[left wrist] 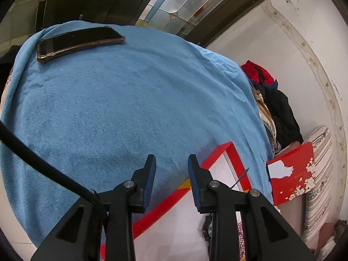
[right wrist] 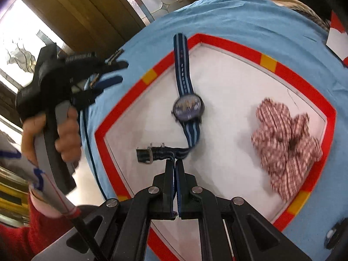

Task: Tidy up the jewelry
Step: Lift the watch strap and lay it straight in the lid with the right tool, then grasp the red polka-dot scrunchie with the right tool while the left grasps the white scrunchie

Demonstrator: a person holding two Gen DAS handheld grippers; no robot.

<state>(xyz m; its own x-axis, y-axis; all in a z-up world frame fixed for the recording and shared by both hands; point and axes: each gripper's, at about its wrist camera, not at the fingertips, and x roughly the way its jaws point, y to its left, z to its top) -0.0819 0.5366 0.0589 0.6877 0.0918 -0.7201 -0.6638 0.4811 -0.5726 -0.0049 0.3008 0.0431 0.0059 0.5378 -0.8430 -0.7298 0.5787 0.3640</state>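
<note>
Right gripper (right wrist: pixel 174 163) pinched fully closed on buckle end of striped strap of watch (right wrist: pixel 188 108); end grip lets dial and far strap trail flat in red-rimmed white tray (right wrist: pixel 268 63). Far strap end overhangs tray's rim onto blue cloth (left wrist: pixel 130 100). Patterned fabric piece (right wrist: pixel 287 145) fills tray's right side; bare floor remains left of dial. Left gripper (left wrist: pixel 171 169) partly open, empty, poised over cloth beside rim. Phone (left wrist: pixel 78 42) lies well apart.

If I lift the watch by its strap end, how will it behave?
Probably floppy: the watch has a fabric strap already folded at the right gripper. Its round case would likely dangle and swing. The strap's far end overhangs the tray rim and may drag.
</note>
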